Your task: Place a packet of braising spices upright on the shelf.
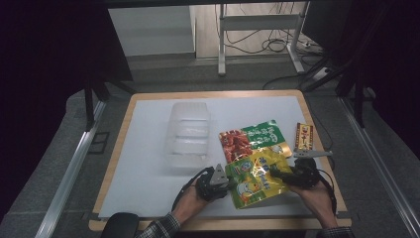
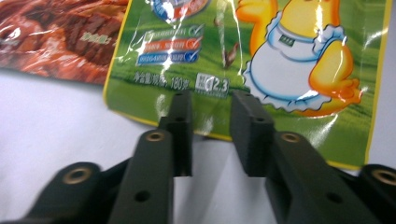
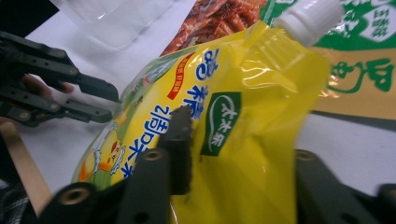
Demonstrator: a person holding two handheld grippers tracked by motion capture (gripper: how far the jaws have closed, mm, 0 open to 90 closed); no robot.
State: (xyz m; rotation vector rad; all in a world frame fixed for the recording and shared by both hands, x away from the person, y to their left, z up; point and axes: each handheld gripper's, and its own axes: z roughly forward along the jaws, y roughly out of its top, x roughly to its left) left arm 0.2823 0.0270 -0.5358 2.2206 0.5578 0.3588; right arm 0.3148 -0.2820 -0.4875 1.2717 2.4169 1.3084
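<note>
A yellow-green spouted pouch with a cartoon duck lies at the table's front right, and its white cap points away. My right gripper is shut on the pouch's yellow upper part: one jaw lies on the printed face and the other is partly hidden behind the film. My left gripper is at the pouch's left edge. In the left gripper view its jaws stand a little apart at the pouch's green lower edge, open and gripping nothing.
A clear plastic container stands in the middle of the white mat. A red and green snack bag lies just behind the pouch, and a small red-yellow packet lies at the right. The table's wooden edge is close in front.
</note>
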